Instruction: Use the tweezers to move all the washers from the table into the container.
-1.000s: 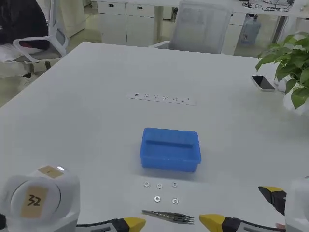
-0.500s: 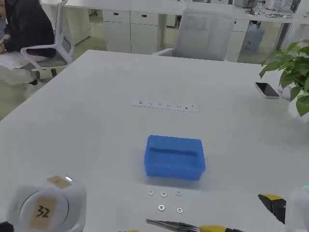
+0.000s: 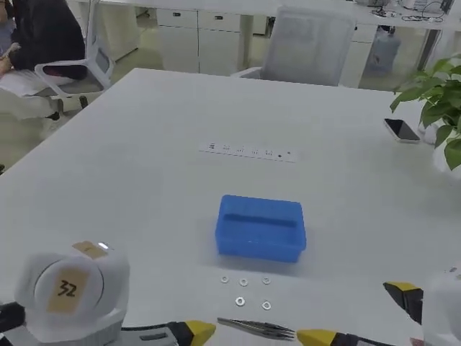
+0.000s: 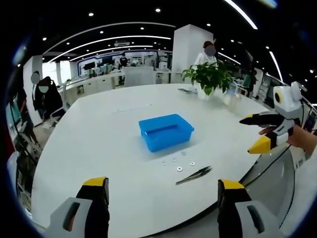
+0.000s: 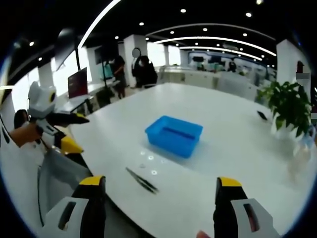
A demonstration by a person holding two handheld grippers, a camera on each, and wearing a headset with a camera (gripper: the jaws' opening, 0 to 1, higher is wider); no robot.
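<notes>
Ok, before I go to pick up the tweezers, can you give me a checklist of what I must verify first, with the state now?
1. Left hand-held gripper open and empty: ok.
2. Right hand-held gripper open and empty: ok.
3. Slim metal tweezers lying free on the white table, nothing on them: ok.
4. Five small round metal washers apart from the tweezers, not touching them: ok.
5. Blue rectangular plastic container upright, top open, beyond the washers: ok.
6. Which end of the tweezers is the grip end: cannot tell.
</notes>
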